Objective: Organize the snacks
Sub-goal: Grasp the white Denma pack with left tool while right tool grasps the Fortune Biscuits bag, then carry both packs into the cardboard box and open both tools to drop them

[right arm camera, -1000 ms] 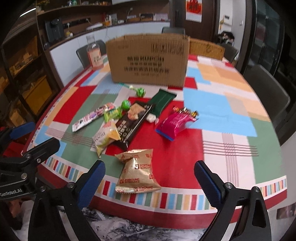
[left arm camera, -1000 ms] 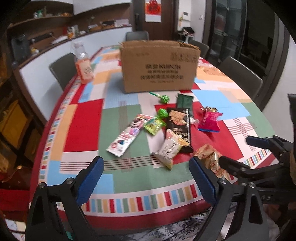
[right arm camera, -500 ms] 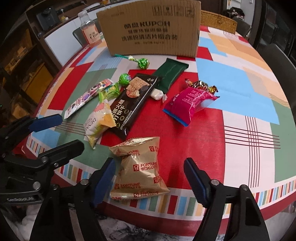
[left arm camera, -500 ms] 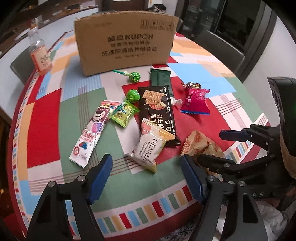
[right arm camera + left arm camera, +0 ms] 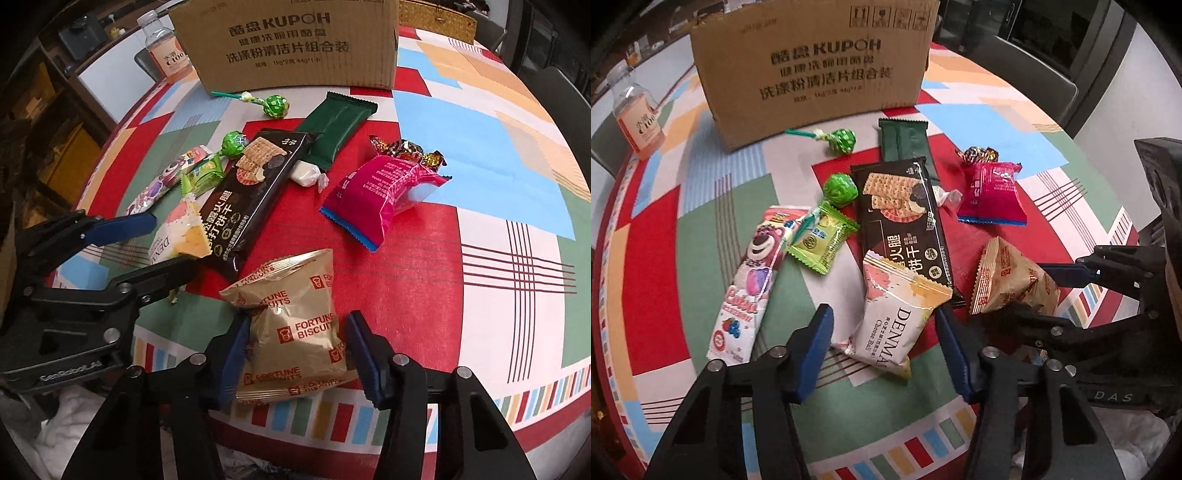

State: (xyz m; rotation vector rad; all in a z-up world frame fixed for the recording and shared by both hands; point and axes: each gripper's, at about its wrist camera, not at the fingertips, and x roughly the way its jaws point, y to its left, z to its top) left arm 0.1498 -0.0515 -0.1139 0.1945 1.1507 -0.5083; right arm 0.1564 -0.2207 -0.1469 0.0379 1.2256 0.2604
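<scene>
Several snacks lie on the patchwork tablecloth before a cardboard box (image 5: 812,62). My left gripper (image 5: 886,343) is open, its blue pads on either side of the near end of a white Denmark cheese-ball pack (image 5: 897,317), apart from it. My right gripper (image 5: 295,350) is open, its pads flanking a gold Fortune Biscuits bag (image 5: 295,328) near the table's front edge. Between lie a black cracker pack (image 5: 905,221), a pink bear-print candy pack (image 5: 750,284), a green candy (image 5: 820,240), two green lollipops (image 5: 842,188), a dark green bar (image 5: 905,144) and a magenta pack (image 5: 993,192).
A clear bottle with an orange label (image 5: 635,114) stands left of the box (image 5: 288,40). Wrapped chocolates (image 5: 406,147) lie behind the magenta pack (image 5: 376,192). Grey chairs ring the table's far side. The table's front edge (image 5: 332,424) is just under my right gripper.
Both grippers have moved forward and down over the table. The left now straddles the Denmark pack, the right straddles the Fortune Biscuits bag. Both jaws have narrowed somewhat.
</scene>
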